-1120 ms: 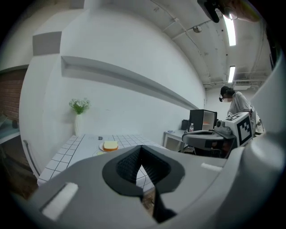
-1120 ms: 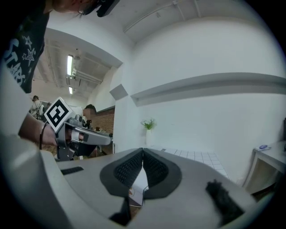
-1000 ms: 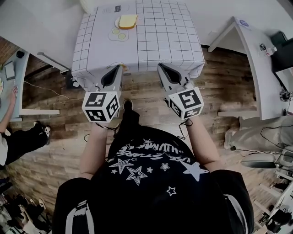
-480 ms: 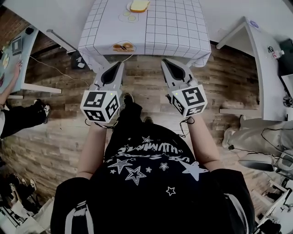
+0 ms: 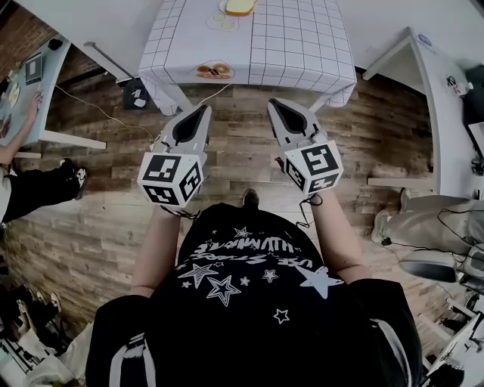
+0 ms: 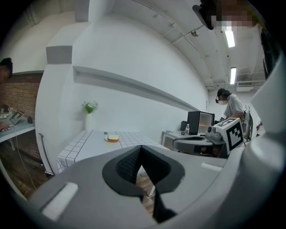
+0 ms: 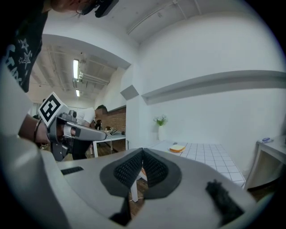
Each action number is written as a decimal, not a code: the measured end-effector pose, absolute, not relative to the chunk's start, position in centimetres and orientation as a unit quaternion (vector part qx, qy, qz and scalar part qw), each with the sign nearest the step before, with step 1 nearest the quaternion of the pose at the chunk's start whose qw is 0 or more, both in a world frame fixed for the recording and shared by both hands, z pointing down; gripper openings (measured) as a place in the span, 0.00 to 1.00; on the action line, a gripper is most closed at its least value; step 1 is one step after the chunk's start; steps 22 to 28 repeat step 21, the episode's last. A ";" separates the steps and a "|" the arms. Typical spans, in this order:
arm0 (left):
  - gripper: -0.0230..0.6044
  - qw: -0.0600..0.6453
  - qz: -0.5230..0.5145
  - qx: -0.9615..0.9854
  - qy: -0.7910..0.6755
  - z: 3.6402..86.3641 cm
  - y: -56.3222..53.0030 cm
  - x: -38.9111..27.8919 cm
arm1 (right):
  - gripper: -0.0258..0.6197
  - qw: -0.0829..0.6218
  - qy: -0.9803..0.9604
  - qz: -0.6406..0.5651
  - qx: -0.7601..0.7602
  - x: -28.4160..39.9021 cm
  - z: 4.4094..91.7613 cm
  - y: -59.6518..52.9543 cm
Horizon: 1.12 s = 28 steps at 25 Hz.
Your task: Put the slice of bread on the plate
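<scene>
Now: bread slice (image 5: 240,6) at far end of checked table (image 5: 302,45), seemingly on white plate (image 6: 107,139). Both grippers well short of table, over wood floor (image 5: 242,155). Left gripper (image 5: 203,112) jaws shut, empty; right gripper (image 5: 275,104) pads together, nothing btwn.

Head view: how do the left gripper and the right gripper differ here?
The left gripper tilts rightward, the right gripper leftward. The bread shows left of the left gripper's jaws in its view, right of the right gripper's jaws in its own. Shared: both shut, empty, short of the table.
</scene>
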<state>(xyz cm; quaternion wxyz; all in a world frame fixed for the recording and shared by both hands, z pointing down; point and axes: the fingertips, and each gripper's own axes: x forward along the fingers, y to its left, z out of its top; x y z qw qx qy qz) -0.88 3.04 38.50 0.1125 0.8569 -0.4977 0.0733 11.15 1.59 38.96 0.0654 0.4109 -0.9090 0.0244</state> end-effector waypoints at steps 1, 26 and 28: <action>0.05 0.113 0.073 0.858 -0.496 38.5 3.3 -1.1 | 0.06 0.068 -0.908 0.024 0.412 10.8 39.0 1.9; 0.05 0.116 0.061 0.878 -0.460 38.4 15.3 -7.6 | 0.06 0.091 -0.896 0.007 0.436 2.9 37.2 14.5; 0.05 0.116 0.061 0.878 -0.460 38.4 15.3 -7.6 | 0.06 0.091 -0.896 0.007 0.436 2.9 37.2 14.5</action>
